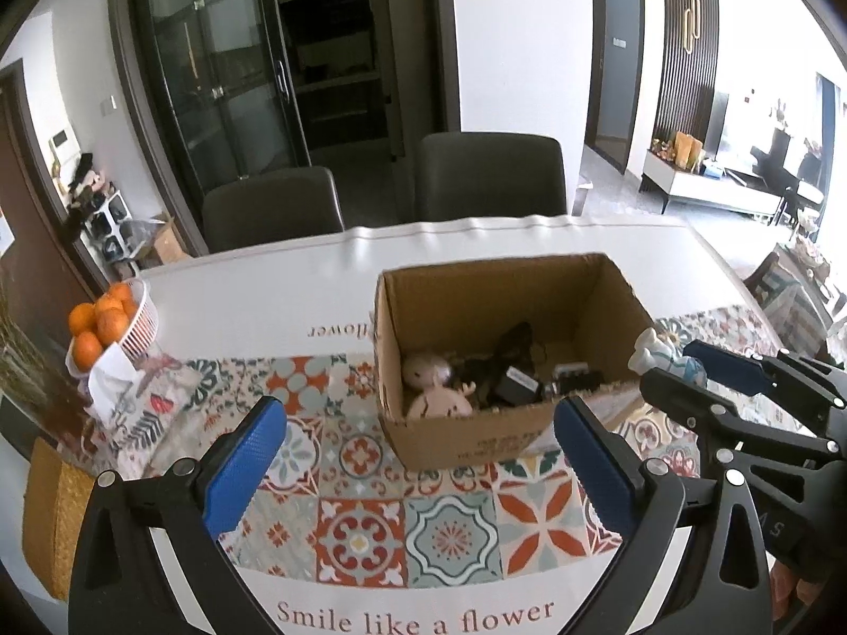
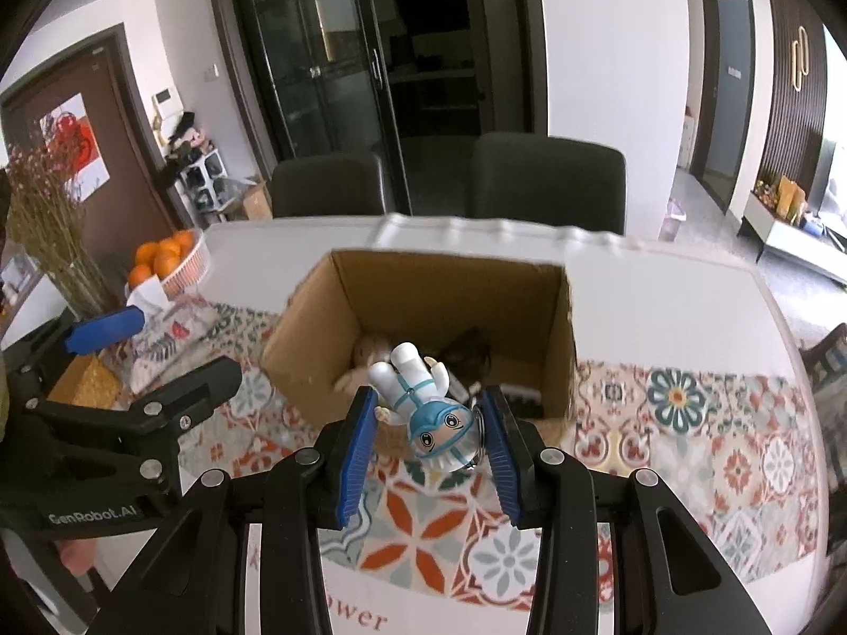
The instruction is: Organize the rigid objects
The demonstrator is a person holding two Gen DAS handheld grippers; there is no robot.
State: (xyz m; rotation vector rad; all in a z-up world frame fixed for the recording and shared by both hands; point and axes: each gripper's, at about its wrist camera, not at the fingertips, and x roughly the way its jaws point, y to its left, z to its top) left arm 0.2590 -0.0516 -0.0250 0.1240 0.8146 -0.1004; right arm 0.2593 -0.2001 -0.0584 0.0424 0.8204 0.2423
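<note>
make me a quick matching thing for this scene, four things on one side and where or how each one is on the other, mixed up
Things:
1. left claw
2. white figurine
3. oranges
4. pale doll

States or places:
A. lying inside the cardboard box
B. open, nothing between its pads
C. piled in a white basket
D. held in the right claw

Pairs: 1-B, 2-D, 3-C, 4-A

bright daylight blows out the right side, fisheye edges bend dark, slight motion blur
</note>
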